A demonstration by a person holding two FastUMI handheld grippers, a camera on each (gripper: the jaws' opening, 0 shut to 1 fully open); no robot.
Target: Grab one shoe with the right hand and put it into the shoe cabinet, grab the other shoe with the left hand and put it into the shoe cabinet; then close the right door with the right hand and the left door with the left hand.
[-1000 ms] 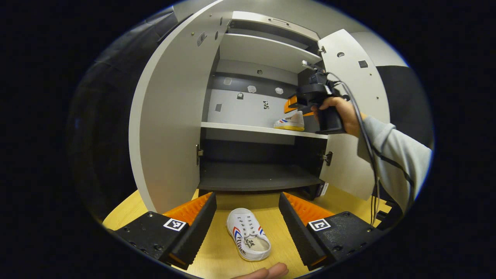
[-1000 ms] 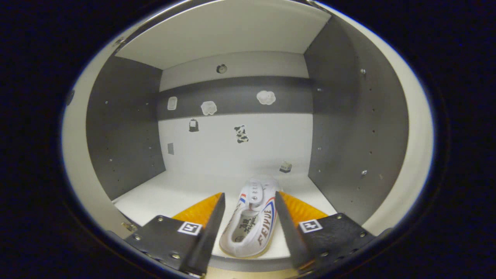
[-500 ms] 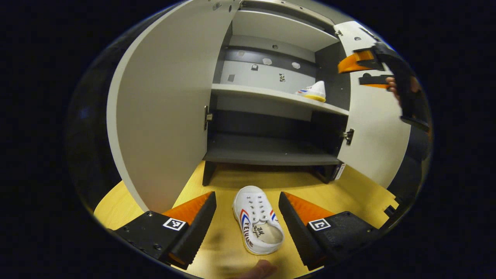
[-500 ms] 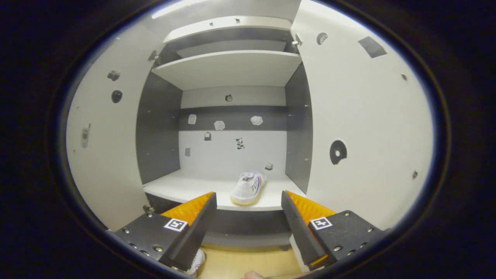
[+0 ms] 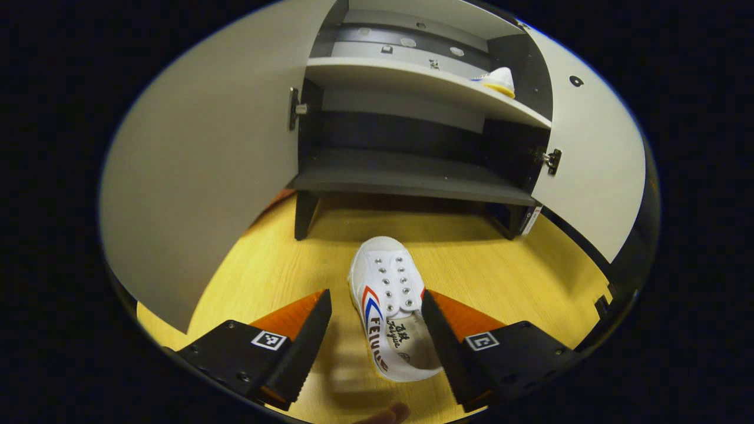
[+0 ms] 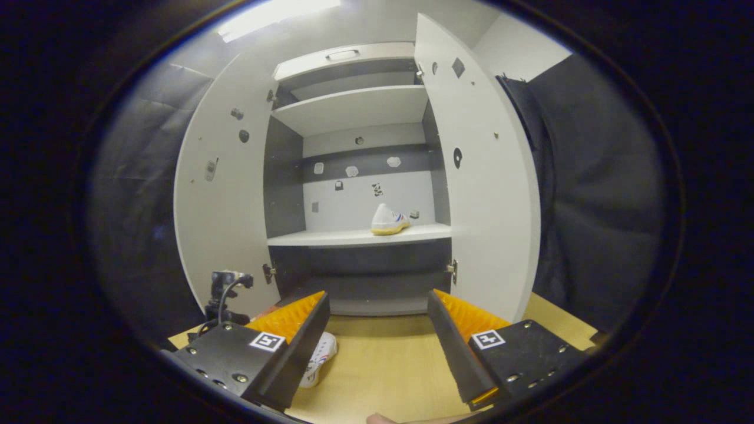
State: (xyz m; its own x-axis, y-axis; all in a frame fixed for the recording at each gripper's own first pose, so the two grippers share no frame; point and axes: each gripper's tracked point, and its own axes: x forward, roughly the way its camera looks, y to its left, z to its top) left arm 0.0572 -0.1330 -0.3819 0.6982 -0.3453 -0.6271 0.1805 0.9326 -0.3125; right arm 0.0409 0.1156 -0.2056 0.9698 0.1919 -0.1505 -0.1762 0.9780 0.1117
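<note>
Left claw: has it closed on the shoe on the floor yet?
No. In the left gripper view the left claw is open around the shoe on the floor, with a clear gap at its left finger.

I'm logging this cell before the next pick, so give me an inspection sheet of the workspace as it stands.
Surface: wooden floor, bare around the shoe.
Job's things: one shoe on the floor, between the left tongs' open fingers, not gripped; other shoe on the cabinet's white shelf; both doors, left door and right door, open.
Clutter: nothing seen.
Grippers: left tongs open, low over the floor shoe; right tongs open, empty, facing the cabinet.
Cables: a black cable on the far gripper, seen in the right gripper view.
Surroundings: black cloth wall beside the cabinet.
</note>
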